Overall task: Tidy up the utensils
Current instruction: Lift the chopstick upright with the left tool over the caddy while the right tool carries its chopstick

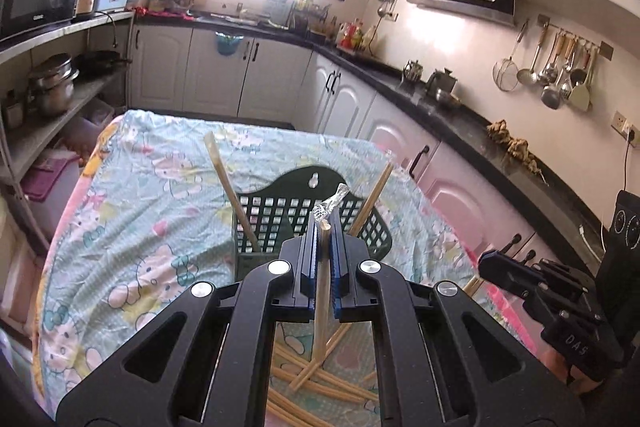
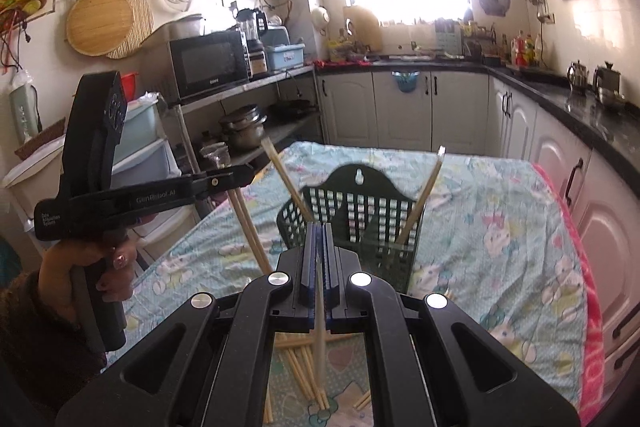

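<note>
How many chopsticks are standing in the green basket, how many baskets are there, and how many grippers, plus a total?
chopsticks standing in the basket: 2
green basket: 1
Grippers: 2, the left gripper and the right gripper
Total: 5
The loose chopsticks on the table are partly hidden, so they are not counted.
</note>
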A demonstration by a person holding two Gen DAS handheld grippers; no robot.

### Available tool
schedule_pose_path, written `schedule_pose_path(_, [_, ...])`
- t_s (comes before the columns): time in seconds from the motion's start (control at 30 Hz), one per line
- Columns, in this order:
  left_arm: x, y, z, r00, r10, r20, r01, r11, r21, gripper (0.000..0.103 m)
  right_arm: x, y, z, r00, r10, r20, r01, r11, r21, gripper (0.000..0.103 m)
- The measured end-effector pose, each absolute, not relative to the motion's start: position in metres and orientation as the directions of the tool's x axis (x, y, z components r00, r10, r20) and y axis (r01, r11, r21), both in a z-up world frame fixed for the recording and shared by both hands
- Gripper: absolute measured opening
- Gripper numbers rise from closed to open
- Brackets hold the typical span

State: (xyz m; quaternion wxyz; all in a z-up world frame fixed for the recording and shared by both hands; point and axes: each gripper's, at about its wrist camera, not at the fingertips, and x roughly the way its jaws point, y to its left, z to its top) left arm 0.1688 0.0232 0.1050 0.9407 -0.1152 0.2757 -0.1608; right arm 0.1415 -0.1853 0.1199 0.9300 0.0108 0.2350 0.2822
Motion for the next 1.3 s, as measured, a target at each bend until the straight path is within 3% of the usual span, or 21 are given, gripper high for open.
schedule_pose_path(0.93, [0.193, 0.005, 0.176, 0.883, -0.331, -0.331, 0.253, 0.933, -0.257, 0.002, 0.168, -0.189, 0.229, 0.843, 0.512, -0.166, -0.506, 0.859, 0.08, 0.003])
schedule_pose_path(1.3, [0.218, -0.001, 0.191, 0.911, -0.282, -0.302, 0.22, 0.95, -0.223, 0.002, 0.203, -0.202, 0.24, 0.878, 0.456, -0.147, -0.448, 0.89, 0.083, 0.003])
